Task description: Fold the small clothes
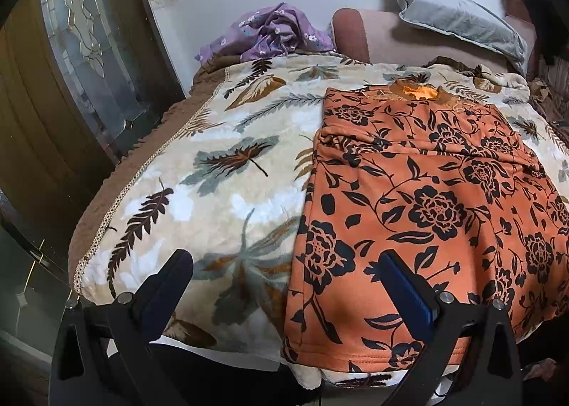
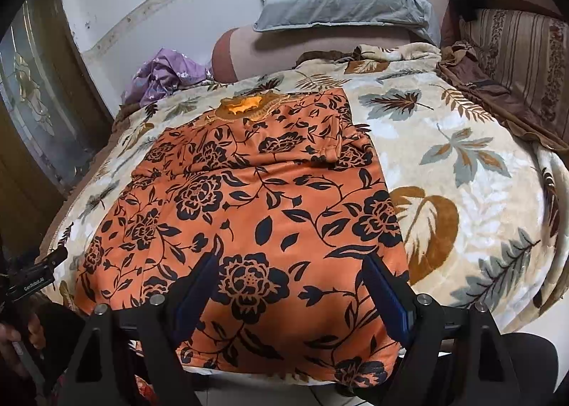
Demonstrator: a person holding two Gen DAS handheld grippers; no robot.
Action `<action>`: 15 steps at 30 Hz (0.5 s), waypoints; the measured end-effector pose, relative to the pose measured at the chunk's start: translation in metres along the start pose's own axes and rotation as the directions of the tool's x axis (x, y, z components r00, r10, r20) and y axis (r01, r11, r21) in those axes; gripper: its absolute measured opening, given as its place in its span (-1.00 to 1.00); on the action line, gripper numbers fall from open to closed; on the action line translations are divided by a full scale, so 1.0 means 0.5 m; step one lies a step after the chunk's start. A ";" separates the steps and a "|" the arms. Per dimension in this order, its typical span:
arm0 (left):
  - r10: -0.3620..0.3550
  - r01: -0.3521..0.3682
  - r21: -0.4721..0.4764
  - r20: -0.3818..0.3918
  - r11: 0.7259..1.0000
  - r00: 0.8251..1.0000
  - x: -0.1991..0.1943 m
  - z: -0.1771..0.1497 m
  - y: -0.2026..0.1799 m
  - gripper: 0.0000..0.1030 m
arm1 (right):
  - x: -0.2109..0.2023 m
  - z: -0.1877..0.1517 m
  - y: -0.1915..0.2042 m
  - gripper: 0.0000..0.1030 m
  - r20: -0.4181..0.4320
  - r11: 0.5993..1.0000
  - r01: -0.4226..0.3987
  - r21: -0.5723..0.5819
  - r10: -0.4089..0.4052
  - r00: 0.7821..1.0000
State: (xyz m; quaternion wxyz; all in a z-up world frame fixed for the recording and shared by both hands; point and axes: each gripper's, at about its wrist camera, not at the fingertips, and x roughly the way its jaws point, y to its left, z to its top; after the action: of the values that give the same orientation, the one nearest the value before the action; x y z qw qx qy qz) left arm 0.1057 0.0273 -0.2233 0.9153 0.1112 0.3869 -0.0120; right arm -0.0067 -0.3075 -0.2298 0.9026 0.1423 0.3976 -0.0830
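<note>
Both grippers, left (image 1: 286, 276) and right (image 2: 291, 279), are hovering with fingers spread wide, holding nothing, above the shirt (image 2: 249, 192) lying on the bed (image 2: 462, 164).

Open left tool (image 1: 284, 263), orange floral garment (image 1: 426, 192), leaf-print blanket (image 1: 213, 157)
</note>
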 end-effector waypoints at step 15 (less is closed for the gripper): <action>-0.099 0.087 -0.070 -0.197 0.994 0.975 0.075 -0.054 0.033 1.00 | 0.019 -0.023 -0.030 0.65 -0.077 0.999 0.008 0.048 -0.004 0.997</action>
State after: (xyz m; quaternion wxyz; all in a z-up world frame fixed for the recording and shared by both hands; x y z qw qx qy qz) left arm 0.1146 0.0518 -0.2649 0.8732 0.0655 0.4819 -0.0317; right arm -0.0120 -0.3181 -0.2470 0.8828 0.1658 0.4303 -0.0899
